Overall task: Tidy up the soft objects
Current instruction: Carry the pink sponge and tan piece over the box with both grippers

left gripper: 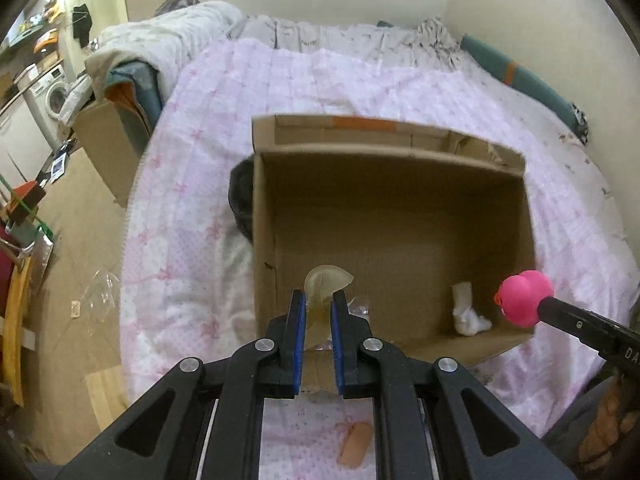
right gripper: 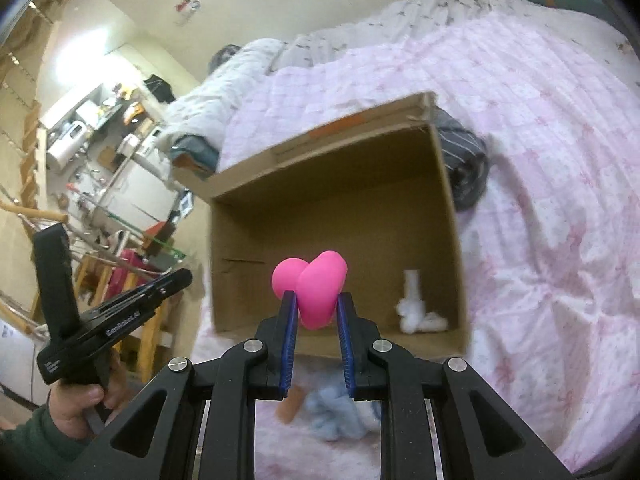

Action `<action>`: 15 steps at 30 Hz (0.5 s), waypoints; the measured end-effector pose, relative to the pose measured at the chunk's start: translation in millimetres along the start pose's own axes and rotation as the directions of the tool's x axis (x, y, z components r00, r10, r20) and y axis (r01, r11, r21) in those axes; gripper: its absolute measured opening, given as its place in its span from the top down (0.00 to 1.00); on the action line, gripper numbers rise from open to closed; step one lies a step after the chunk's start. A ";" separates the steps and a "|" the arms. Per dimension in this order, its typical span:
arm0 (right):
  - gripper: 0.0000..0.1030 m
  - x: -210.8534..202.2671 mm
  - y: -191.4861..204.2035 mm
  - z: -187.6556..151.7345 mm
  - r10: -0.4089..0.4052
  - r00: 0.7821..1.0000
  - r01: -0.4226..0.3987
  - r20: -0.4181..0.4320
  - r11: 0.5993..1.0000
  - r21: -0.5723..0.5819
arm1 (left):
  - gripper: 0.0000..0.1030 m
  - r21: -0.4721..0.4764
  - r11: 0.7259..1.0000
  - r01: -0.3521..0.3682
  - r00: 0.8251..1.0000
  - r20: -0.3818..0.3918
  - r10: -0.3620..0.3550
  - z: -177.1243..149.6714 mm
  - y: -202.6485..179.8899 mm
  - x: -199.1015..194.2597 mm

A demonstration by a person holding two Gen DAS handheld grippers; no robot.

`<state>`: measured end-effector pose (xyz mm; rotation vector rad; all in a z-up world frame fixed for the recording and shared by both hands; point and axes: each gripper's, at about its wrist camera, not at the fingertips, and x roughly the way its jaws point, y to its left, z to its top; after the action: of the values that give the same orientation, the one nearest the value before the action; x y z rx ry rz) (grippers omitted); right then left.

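Observation:
An open cardboard box sits on a pink bedspread. My left gripper is shut on a translucent yellowish soft object, held over the box's near left corner. My right gripper is shut on a pink heart-shaped soft toy, which also shows in the left wrist view over the box's right wall. A white soft object lies inside the box at its near right corner.
A pale blue fluffy item and an orange-tan piece lie on the bedspread before the box. A dark object sits at the box's left; a grey striped cloth at its right. Folded bedding is far left.

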<state>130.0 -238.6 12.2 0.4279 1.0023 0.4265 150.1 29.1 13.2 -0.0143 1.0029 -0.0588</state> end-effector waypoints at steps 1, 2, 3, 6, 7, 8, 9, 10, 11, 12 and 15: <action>0.80 4.3 -4.3 -0.5 -0.004 1.000 0.004 -0.009 1.000 0.011 | 0.89 -0.002 1.000 0.005 1.000 -0.014 -0.005 -3.1 -0.8 7.2; 0.80 10.3 -9.4 -3.0 -0.010 1.000 0.011 -0.019 1.000 0.024 | 0.89 0.001 1.000 0.004 1.000 -0.027 -0.004 -6.9 -1.9 13.3; 0.80 15.6 -13.4 -5.7 -0.019 0.999 0.019 -0.028 0.999 0.030 | 0.89 0.006 1.000 0.001 0.999 -0.035 -0.001 -10.1 -3.8 17.5; 0.79 29.8 -22.6 -11.3 -0.056 0.996 0.058 -0.066 0.998 0.035 | 0.89 0.036 0.999 -0.009 0.999 -0.049 0.011 -17.3 -9.9 29.6; 0.80 33.0 -22.0 -12.9 -0.066 0.995 0.069 -0.073 0.997 0.030 | 0.89 0.040 0.999 -0.004 0.999 -0.054 0.006 -18.4 -10.9 32.6; 0.80 36.6 -21.4 -13.9 -0.072 0.994 0.074 -0.084 0.997 0.022 | 0.88 0.035 0.999 0.006 0.998 -0.057 -0.004 -18.9 -10.9 34.5; 0.80 40.0 -19.7 -14.8 -0.080 0.992 0.082 -0.094 0.997 0.008 | 0.88 0.033 0.999 0.012 0.998 -0.058 -0.010 -19.2 -11.3 35.7; 0.79 42.1 -17.6 -15.7 -0.086 0.991 0.087 -0.099 0.996 -0.002 | 0.88 0.032 0.999 0.015 0.998 -0.058 -0.013 -19.1 -10.8 36.4; 0.79 44.6 -16.5 -16.6 -0.087 0.991 0.087 -0.105 0.996 -0.011 | 0.88 0.030 0.999 0.011 0.998 -0.057 -0.009 -19.2 -10.4 37.2; 0.79 47.6 -15.9 -16.8 -0.088 0.990 0.086 -0.110 0.996 -0.017 | 0.88 0.028 1.000 0.010 0.998 -0.057 -0.008 -18.8 -10.2 37.4; 0.79 52.8 -12.8 -17.1 -0.100 0.988 0.096 -0.115 0.995 -0.041 | 0.87 0.027 1.000 -0.003 0.998 -0.063 0.005 -19.5 -9.8 39.2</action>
<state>141.9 -219.0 -40.0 0.3230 1.1229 0.3839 154.2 17.4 -30.0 0.0148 1.0653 -0.0694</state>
